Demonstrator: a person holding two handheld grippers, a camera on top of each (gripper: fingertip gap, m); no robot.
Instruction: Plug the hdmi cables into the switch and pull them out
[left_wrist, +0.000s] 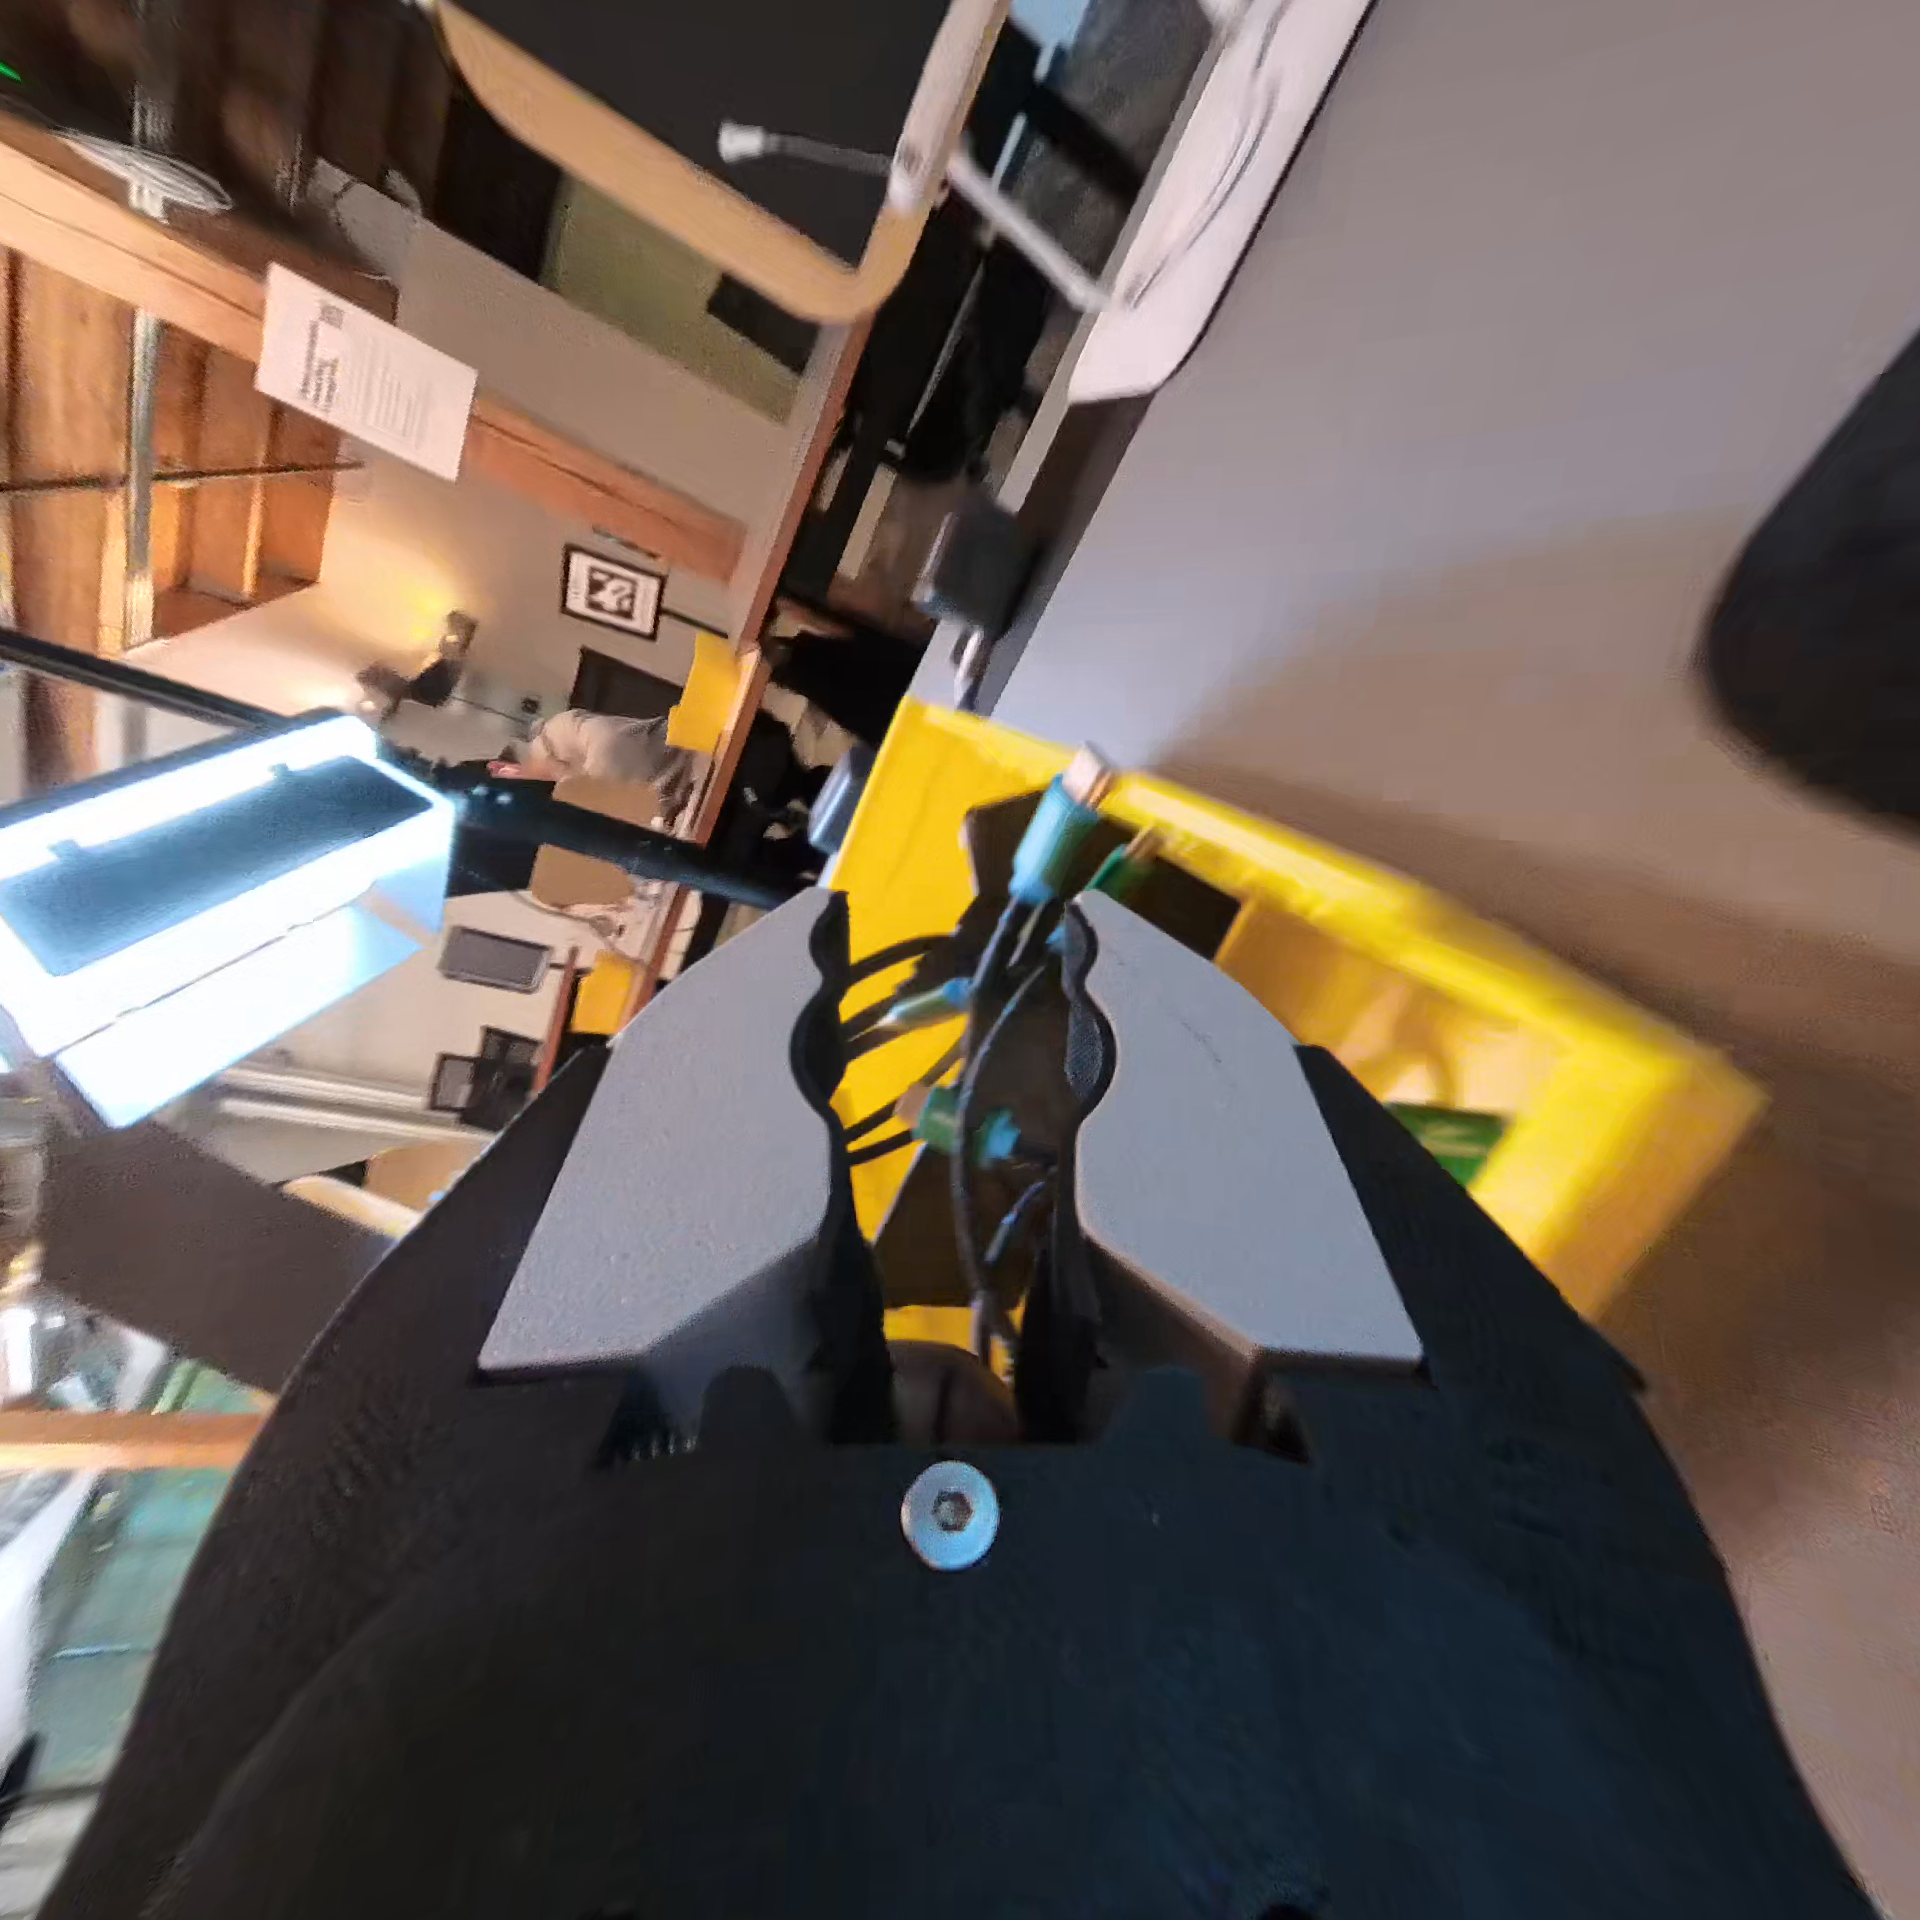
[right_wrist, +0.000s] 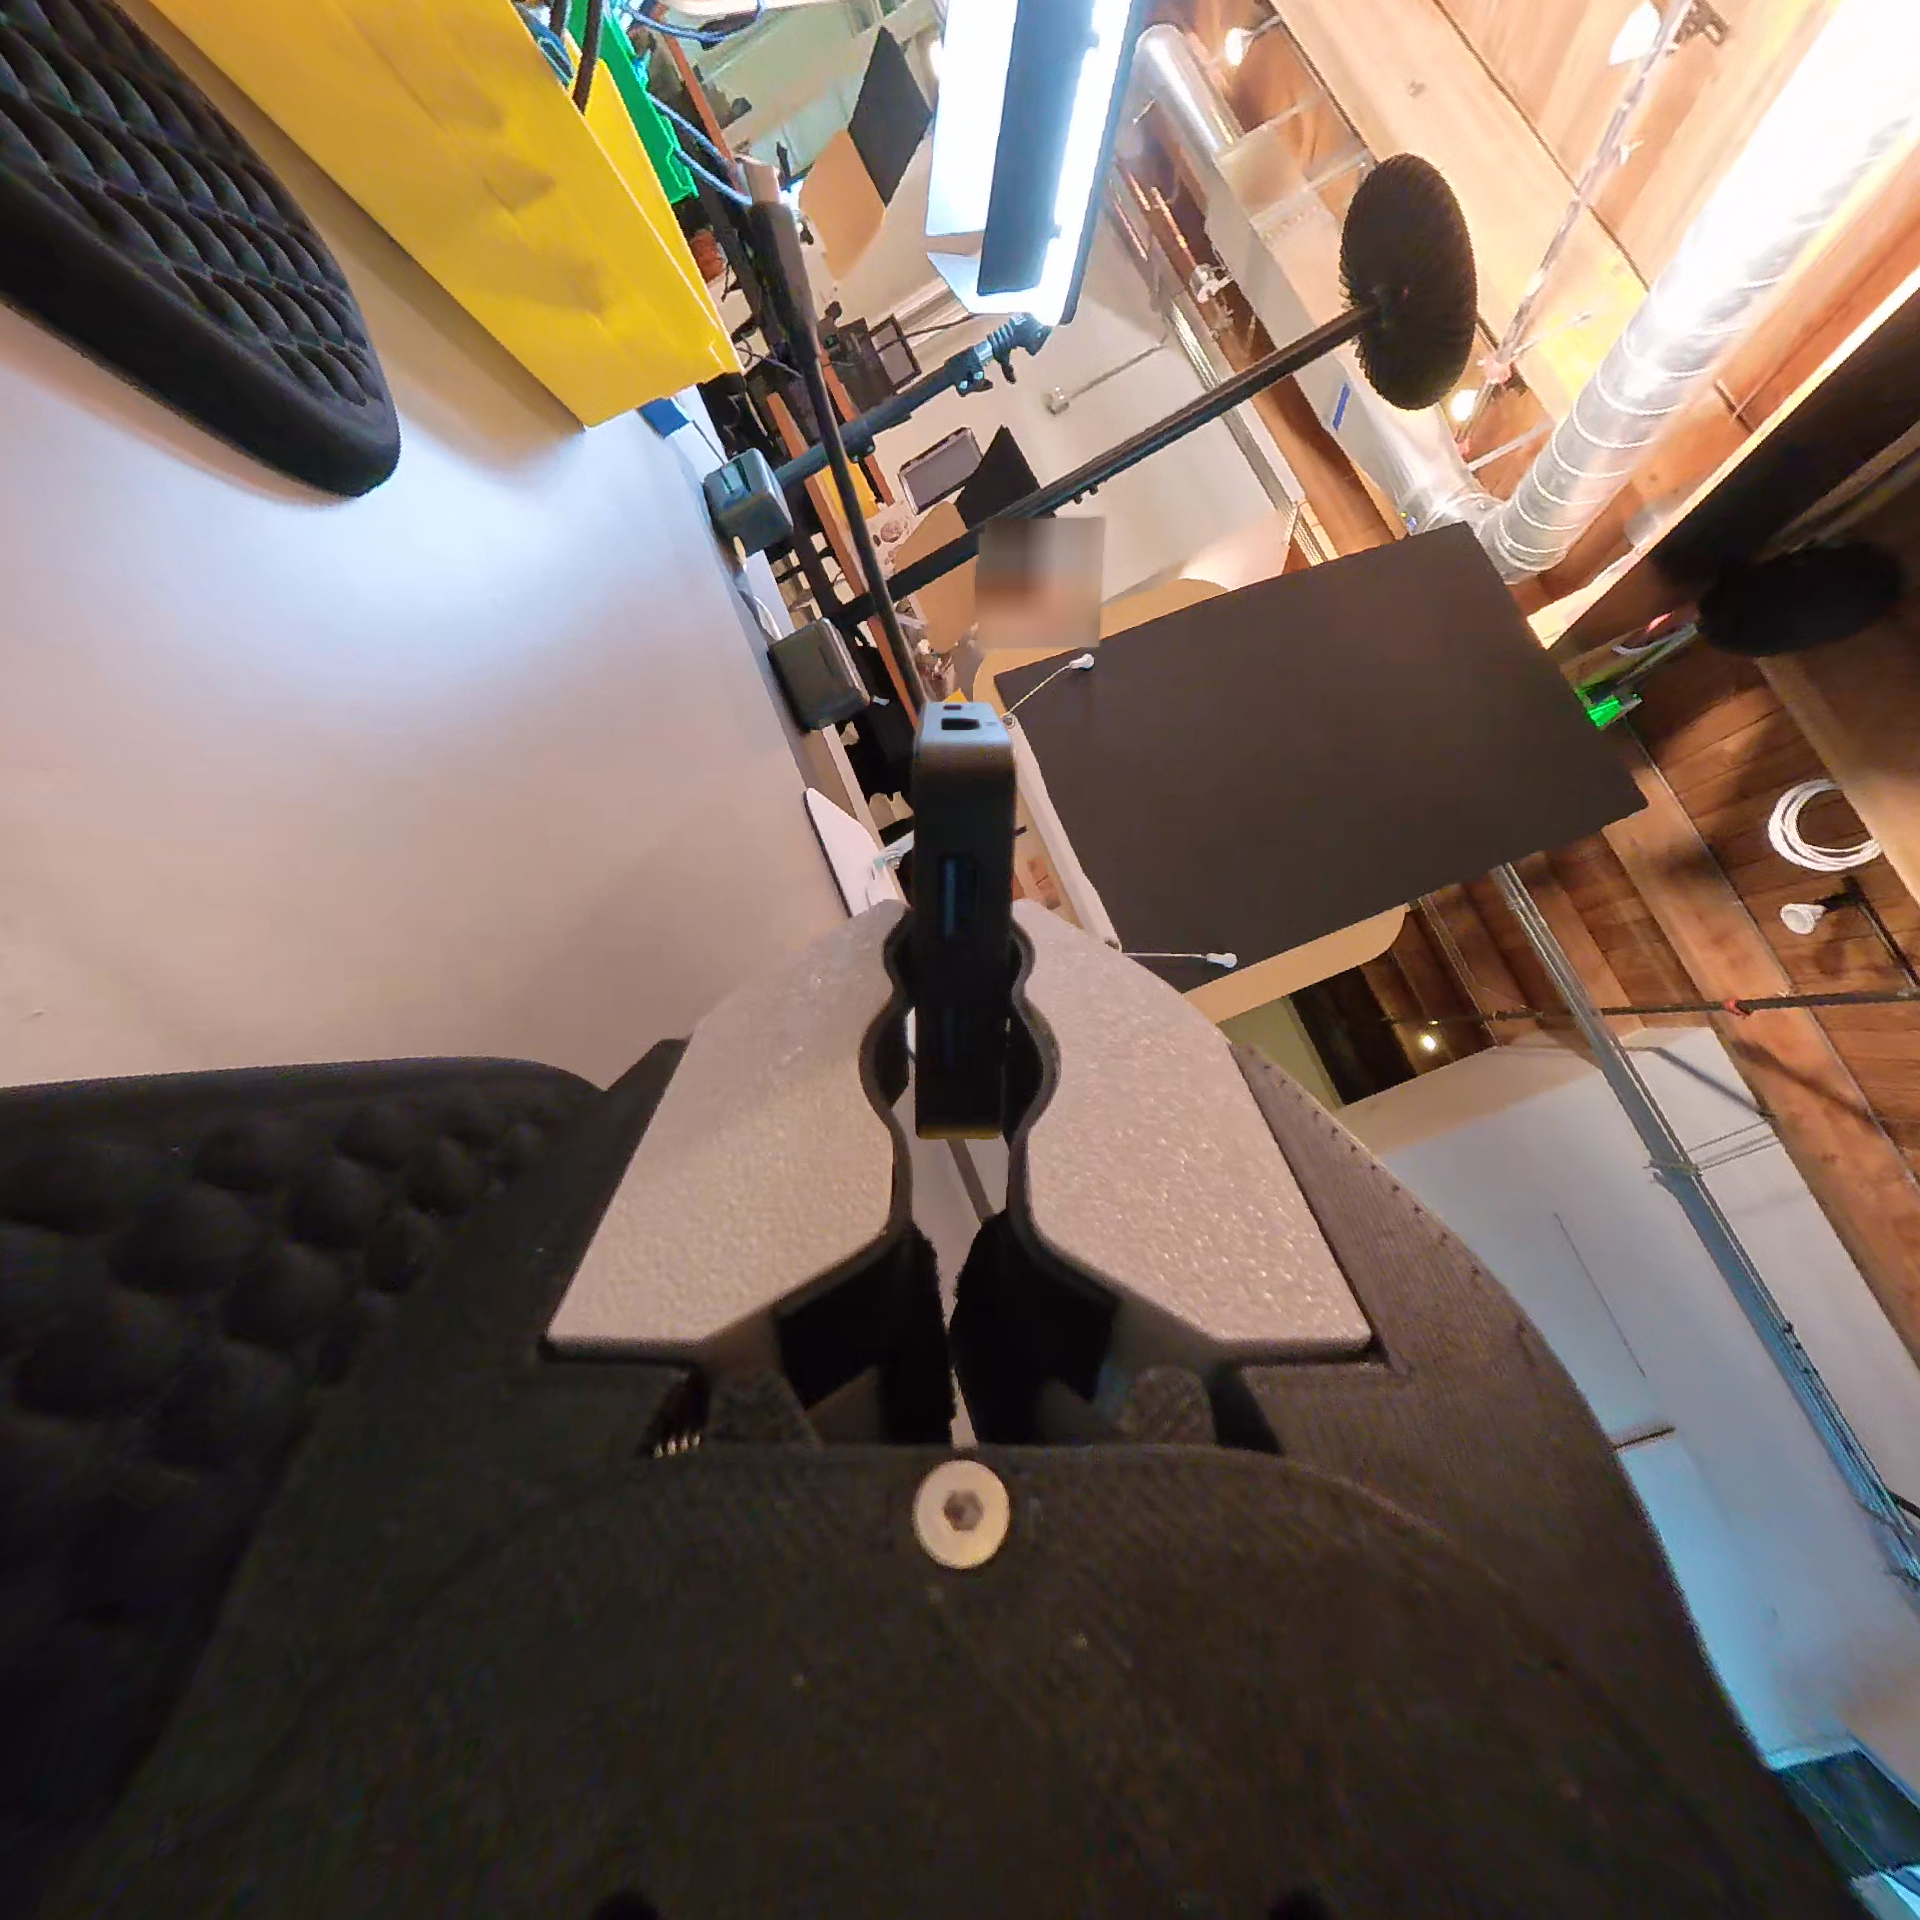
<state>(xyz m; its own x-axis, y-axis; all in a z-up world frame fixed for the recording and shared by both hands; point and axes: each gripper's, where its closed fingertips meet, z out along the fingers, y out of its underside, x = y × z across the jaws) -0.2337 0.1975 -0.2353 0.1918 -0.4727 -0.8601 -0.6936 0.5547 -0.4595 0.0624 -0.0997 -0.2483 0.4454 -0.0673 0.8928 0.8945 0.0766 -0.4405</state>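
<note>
Left wrist view, strongly tilted and motion-blurred. The left tool (left_wrist: 951, 935) grasps a bundle of thin black cables (left_wrist: 1013, 1039) between its grey fingers (left_wrist: 686, 1143). The fingers stand a little apart, with the bundle filling the gap. Several plugs with teal and green housings hang along the bundle. One teal plug (left_wrist: 1055, 831) juts past the fingertips, its metal end pointing away from the camera. Behind the bundle lies a yellow bin (left_wrist: 1455, 1039) on the grey surface (left_wrist: 1455, 416). A dark blurred shape sits at the right edge of the view. A lit lamp panel (left_wrist: 197, 894) stands at left, off the surface.

Right wrist view, also tilted. The right tool (right_wrist: 958, 935) is clenched on the switch (right_wrist: 961, 914), a slim black box held edgewise between the fingers (right_wrist: 748, 1132). About half of the switch projects beyond the fingertips. Its narrow edge, facing the camera, carries slot-shaped ports; the upper one shows blue inside. No cable is seated in those visible ports. The switch is held above the white surface (right_wrist: 364, 779). A black textured pad (right_wrist: 177, 239) lies on that surface at upper left, just beside the yellow bin (right_wrist: 468, 156). Another black textured piece (right_wrist: 208, 1299) fills the lower left, close to the tool body. A black board (right_wrist: 1299, 748) stands beyond the switch.
</note>
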